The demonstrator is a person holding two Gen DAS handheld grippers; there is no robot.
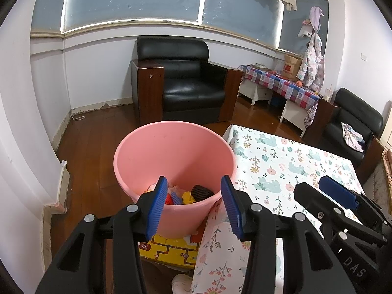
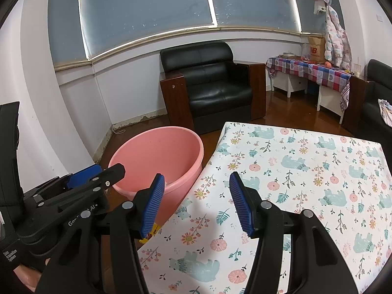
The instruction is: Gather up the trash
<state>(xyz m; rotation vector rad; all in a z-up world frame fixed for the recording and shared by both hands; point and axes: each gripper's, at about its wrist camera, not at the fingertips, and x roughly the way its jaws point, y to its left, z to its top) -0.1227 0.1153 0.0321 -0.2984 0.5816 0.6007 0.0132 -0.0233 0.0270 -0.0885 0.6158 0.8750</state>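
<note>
From the left wrist, the pink bucket (image 1: 171, 161) stands on the wooden floor (image 1: 93, 142) at centre, touching the table's edge at its 3 o'clock; in its bottom lies the trash (image 1: 188, 194), a heap of red, yellow, blue and dark pieces; the left gripper (image 1: 193, 208) hangs over the near rim, jaws spread and empty; a yellow printed box (image 1: 169, 250) lies under the bucket at 6 o'clock; the flowered tablecloth (image 1: 281, 161) covers the table at 3 o'clock; a black armchair (image 1: 186, 83) stands at 12 o'clock.

From the right wrist, the bucket (image 2: 156, 156) sits at 10 o'clock, beside the tablecloth (image 2: 306, 171); the right gripper (image 2: 196, 205) is released over the cloth's near edge, nothing between its pads; the armchair (image 2: 210, 83) stands at 12 o'clock below the blinds (image 2: 147, 7).
</note>
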